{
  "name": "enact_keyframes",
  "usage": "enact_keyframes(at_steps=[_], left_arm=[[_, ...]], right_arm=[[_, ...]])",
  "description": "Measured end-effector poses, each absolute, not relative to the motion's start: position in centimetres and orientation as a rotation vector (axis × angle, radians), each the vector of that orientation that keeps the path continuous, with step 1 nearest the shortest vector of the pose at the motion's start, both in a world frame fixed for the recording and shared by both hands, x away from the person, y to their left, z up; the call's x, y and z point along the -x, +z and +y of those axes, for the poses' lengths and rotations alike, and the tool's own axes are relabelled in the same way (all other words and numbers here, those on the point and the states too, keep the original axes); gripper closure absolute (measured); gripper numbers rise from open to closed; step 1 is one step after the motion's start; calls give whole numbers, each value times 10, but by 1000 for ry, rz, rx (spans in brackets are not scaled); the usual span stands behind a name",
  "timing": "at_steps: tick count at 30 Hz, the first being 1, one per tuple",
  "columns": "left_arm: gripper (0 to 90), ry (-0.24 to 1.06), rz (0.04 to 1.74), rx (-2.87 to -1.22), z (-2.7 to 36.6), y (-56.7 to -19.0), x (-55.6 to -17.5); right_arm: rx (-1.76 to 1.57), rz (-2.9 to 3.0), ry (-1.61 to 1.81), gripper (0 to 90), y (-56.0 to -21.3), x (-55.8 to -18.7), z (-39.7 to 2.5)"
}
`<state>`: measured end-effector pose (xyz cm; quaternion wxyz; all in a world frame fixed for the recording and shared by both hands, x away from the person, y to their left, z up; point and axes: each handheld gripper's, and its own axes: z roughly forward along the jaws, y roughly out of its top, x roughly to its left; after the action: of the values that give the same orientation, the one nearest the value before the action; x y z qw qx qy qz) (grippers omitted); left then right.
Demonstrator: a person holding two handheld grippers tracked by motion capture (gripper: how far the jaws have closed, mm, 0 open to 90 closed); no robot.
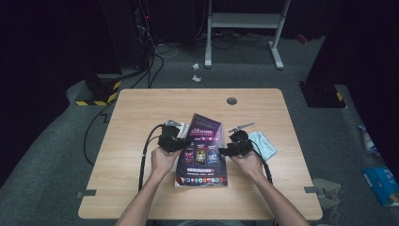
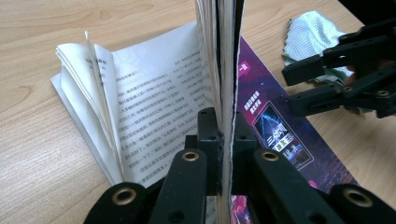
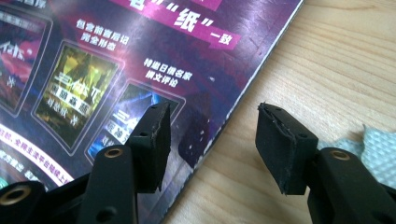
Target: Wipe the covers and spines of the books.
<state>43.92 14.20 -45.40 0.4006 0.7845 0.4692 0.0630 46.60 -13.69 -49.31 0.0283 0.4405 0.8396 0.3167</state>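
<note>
Mid page-turn: the left gripper (image 2: 225, 140) is clamped on a raised sheaf of the purple-covered paperback magazine (image 1: 202, 150) at mid-table. Over its right edge, the right gripper (image 3: 212, 140) gapes, ready to pin the cover next.

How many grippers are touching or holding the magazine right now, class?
1. The left gripper is shut on the magazine's lifted pages at its left edge. The right gripper hovers open over the magazine's right edge, beside the cloth, touching nothing visible.
</note>
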Motion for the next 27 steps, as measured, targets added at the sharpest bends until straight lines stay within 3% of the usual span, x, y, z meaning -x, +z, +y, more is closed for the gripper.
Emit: enact_keyframes(at_steps=[15, 27], left_arm=[[869, 156, 1175, -1980, 142, -454, -439], [869, 151, 1187, -1988, 142, -457, -442]], right_arm=[[-1449, 2662, 986, 425, -500, -488, -125], [-1503, 2659, 1028, 483, -500, -492, -130]])
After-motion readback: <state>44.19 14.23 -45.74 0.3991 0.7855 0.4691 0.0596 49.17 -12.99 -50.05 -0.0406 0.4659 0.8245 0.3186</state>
